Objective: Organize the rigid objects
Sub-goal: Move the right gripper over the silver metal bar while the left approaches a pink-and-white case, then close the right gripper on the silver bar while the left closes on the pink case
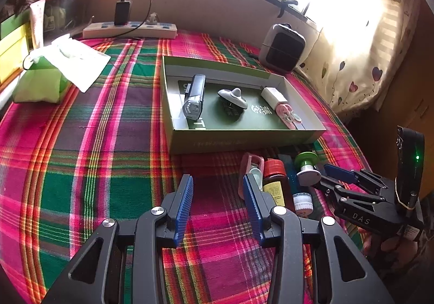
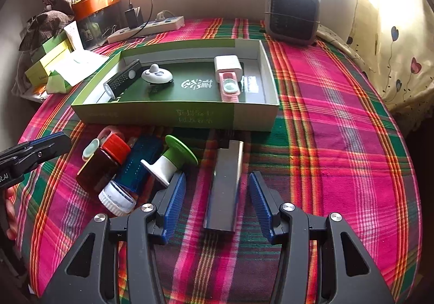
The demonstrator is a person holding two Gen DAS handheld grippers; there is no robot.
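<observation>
The right tool is spread wide, its blue pads on either side of a dark grey rectangular block that lies flat on the plaid-covered bench; neither pad touches it. The left tool is likewise released and holds nothing, hovering over bare cloth just left of a cluster of loose items. That cluster lies in front of the green cardboard tray: a brown bottle with a red cap on its side, a blue tube with a white ribbed cap beside it, a green-and-white spool-shaped piece tipped over, and a pink case at the far left (partly hidden by the bottle). Inside the tray sit a black flashlight, a grey-and-white rounded gadget, a white charger block and a second pink case touching it. Behind the tray stand a power strip and a small grey heater.
</observation>
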